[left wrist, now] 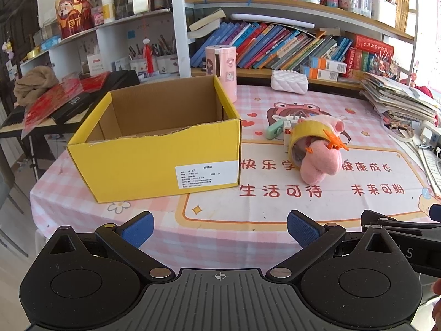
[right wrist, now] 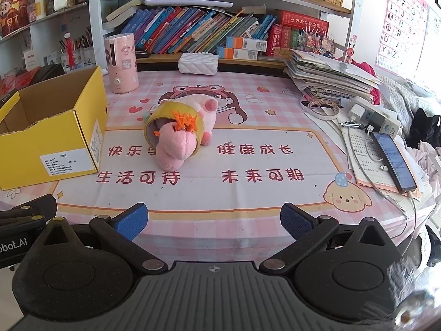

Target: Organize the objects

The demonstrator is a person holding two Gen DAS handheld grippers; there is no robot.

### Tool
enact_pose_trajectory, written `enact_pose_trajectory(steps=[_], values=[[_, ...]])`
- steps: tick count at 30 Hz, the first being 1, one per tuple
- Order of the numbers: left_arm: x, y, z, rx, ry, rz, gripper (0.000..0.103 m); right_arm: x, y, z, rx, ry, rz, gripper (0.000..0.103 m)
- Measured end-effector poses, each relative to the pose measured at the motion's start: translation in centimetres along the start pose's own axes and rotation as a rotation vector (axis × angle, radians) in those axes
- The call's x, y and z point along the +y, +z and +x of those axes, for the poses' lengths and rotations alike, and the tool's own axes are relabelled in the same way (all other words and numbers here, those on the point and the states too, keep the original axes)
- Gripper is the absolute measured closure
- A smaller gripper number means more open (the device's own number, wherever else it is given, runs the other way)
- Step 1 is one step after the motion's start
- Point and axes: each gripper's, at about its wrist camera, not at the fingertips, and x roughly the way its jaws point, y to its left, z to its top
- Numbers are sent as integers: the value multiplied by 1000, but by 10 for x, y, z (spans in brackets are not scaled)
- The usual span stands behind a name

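Observation:
An open yellow cardboard box point(left wrist: 154, 162) stands on the left of the table; it also shows in the right wrist view point(right wrist: 55, 140). Right of it lies a pile: a pink plush toy point(left wrist: 321, 162) point(right wrist: 176, 149) pushed through a yellow tape roll point(left wrist: 306, 129) point(right wrist: 168, 114), with orange clips point(left wrist: 335, 142) point(right wrist: 184, 124) on top and a pale green object point(left wrist: 275, 129) behind. My left gripper point(left wrist: 219, 230) is open and empty at the near table edge, in front of the box and the pile. My right gripper point(right wrist: 213, 222) is open and empty, near edge, in front of the pile.
A pink cylinder appliance point(right wrist: 121, 63) and a white quilted pouch point(right wrist: 198, 63) stand at the back. A paper stack point(right wrist: 330, 77), power strip point(right wrist: 377, 118), tape rings point(right wrist: 322, 109) and a phone point(right wrist: 394, 160) fill the right side. Bookshelves rise behind. A keyboard point(left wrist: 69, 102) lies left.

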Motion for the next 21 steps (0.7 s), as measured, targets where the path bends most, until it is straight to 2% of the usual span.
enact_pose_trajectory(steps=[7, 21], values=[[-1, 1, 1, -4, 6, -4, 0, -1, 2, 3, 1, 8, 0, 0], [-11, 18, 19, 24, 40, -41, 0, -8, 29, 28, -3, 52, -41, 0]])
